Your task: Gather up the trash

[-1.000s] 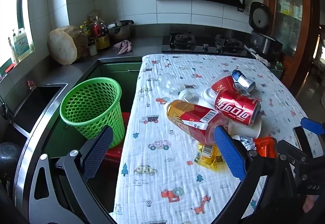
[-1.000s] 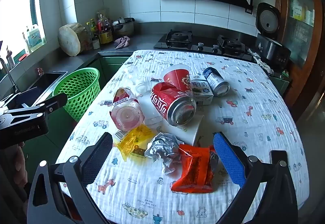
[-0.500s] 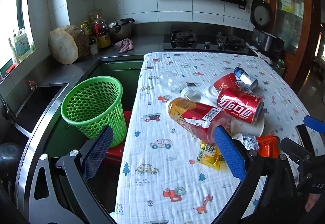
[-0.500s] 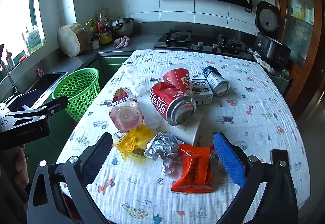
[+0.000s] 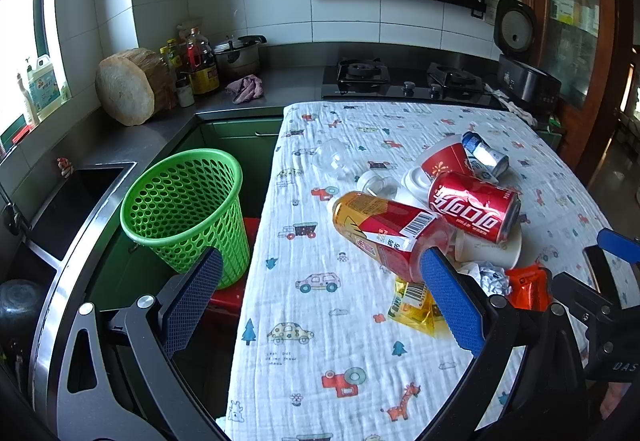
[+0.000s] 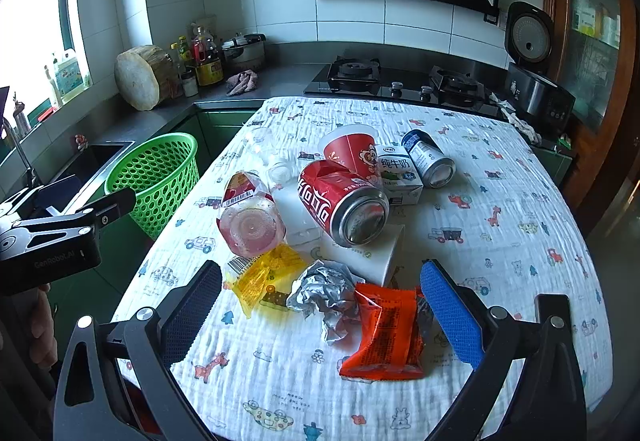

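We hold our left gripper (image 5: pixel 320 305) wide open and empty over the table's near left edge, and our right gripper (image 6: pixel 320 313) equally spread and empty, hovering above the orange wrapper (image 6: pixel 384 333) and crumpled foil (image 6: pixel 324 293). The trash sits heaped mid-tablecloth (image 6: pixel 500 261): red cola can (image 6: pixel 340 205), tipped bottle (image 5: pixel 388 233), yellow wrapper (image 6: pixel 264 273), paper cup (image 6: pixel 352 149), milk carton (image 6: pixel 400 173). The green basket (image 5: pixel 188 209) stands off the table's left side.

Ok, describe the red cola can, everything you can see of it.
The red cola can looks like dented aluminium, red with white lettering. It lies on its side atop a white paper cup, its silver end facing the right wrist camera. A red paper cup and a milk carton sit close behind it. Neither tool touches it.
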